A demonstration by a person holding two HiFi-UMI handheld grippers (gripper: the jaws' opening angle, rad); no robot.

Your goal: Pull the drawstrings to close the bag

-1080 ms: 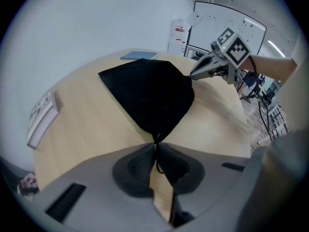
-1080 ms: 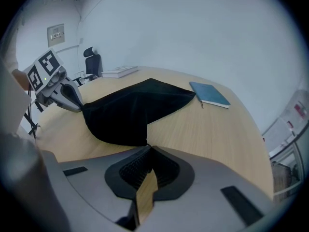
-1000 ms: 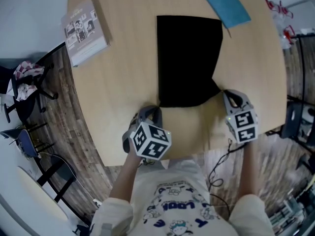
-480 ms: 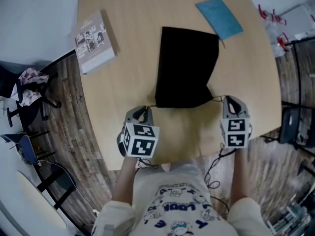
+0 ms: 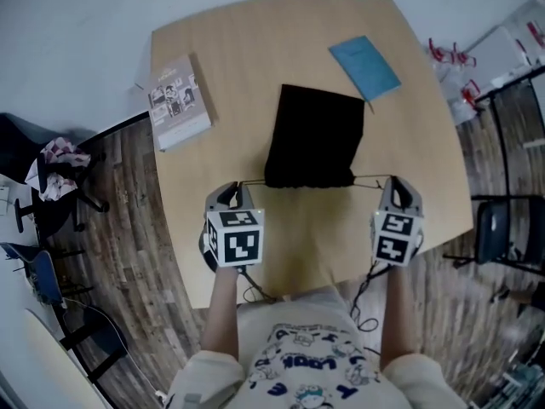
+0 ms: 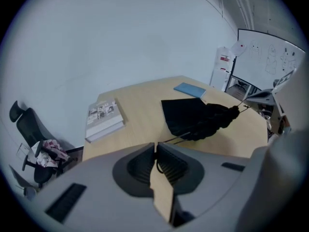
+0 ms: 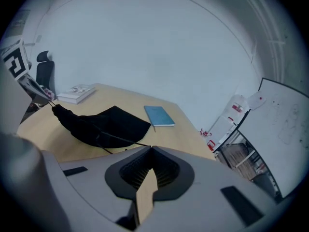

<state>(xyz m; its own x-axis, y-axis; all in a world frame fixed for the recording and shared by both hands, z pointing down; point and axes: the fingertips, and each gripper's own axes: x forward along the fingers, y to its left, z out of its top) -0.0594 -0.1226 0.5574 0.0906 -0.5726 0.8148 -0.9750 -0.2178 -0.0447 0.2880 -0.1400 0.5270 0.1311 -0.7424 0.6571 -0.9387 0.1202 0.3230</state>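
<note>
Spread wider than a second ago, left hand-held gripper (image 5: 232, 194) and right hand-held gripper (image 5: 398, 189) each clamped on a taut drawstring (image 5: 370, 179), cinching the mouth of the black bag (image 5: 313, 139) between them on the worktop (image 5: 255, 66), likely nearly closed

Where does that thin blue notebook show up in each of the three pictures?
Head view: the blue notebook lies upper right, beyond the black bag.
Left gripper view: right of centre, just behind the bag.
Right gripper view: near centre, right of the bag.
Shared landmark: the black bag.
</note>
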